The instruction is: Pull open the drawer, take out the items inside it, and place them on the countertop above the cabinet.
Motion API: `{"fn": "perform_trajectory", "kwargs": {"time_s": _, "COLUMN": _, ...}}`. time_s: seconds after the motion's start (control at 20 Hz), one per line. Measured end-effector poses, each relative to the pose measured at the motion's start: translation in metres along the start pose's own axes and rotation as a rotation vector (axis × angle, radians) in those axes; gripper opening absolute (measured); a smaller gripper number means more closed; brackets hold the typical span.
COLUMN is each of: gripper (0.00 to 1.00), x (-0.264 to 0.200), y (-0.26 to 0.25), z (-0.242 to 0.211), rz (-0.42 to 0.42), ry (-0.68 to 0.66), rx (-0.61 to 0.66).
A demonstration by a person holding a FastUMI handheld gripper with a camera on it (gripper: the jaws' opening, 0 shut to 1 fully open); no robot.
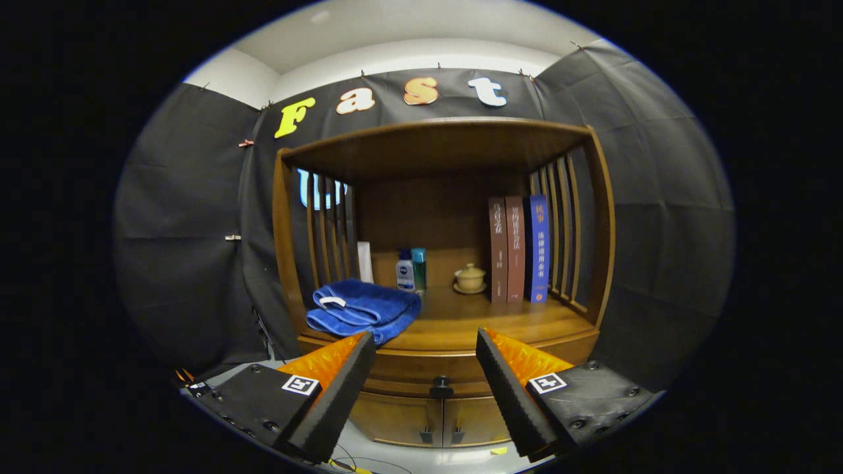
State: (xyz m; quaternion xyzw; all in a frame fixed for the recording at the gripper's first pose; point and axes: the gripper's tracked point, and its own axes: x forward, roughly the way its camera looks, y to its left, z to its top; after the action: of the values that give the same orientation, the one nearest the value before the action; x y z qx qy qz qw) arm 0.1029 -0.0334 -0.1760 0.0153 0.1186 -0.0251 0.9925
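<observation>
The drawer (440, 375) sits closed in the wooden cabinet (441, 316), its dark knob (441, 384) just ahead of the jaws (425, 349) and between them; the jaws stand wide apart, holding nothing. Below the drawer are two small doors (442, 421). Above it, on the desk (487, 322), a folded blue towel (361, 308) lies beyond the left jaw, reaching the front edge. Farther back stand two bottles (411, 270), a lidded cup on a saucer (469, 278), and three upright books (519, 249) beyond the right jaw.
</observation>
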Motion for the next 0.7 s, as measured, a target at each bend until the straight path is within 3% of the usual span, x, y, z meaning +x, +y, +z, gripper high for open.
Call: {"fn": "perform_trajectory", "kwargs": {"time_s": 0.7, "gripper": 1.00, "x": 0.096, "y": -0.031, "z": -0.139, "rz": -0.066, "ry": 0.234, "rx": 0.022}}
